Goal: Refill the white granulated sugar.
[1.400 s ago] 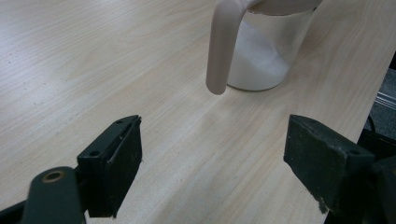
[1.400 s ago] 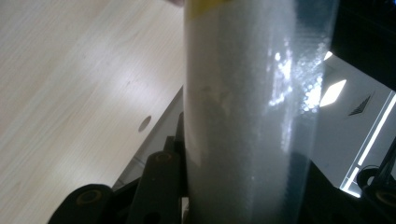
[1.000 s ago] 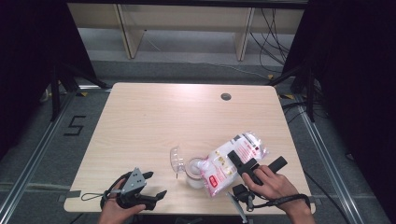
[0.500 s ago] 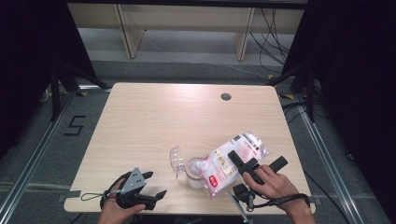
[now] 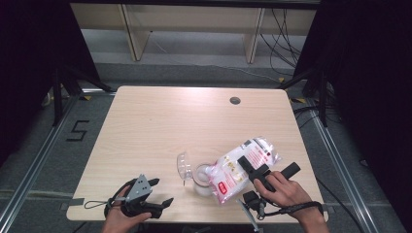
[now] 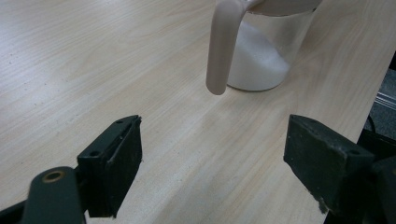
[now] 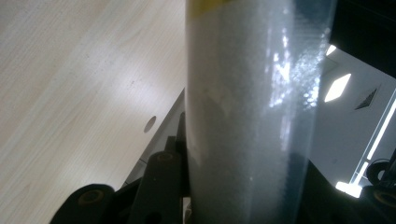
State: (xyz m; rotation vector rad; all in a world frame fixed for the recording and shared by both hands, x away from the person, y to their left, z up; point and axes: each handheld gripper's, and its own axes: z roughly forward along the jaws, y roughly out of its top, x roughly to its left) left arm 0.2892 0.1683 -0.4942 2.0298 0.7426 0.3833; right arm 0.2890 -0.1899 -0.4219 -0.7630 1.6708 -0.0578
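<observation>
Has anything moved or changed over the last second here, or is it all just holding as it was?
Nothing visibly changed. The right hand-held gripper stays clamped on the bag of white grains, tilted with its lower end at the clear jar. The left hand-held gripper stays open and empty by the table's near edge, and the jar's lid has not moved.

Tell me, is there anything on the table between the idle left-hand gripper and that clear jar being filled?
Nothing but bare wood. In the left gripper view, the left gripper has open jaws and faces the jar across empty tabletop; the jar's hanging flap stays above it.
</observation>
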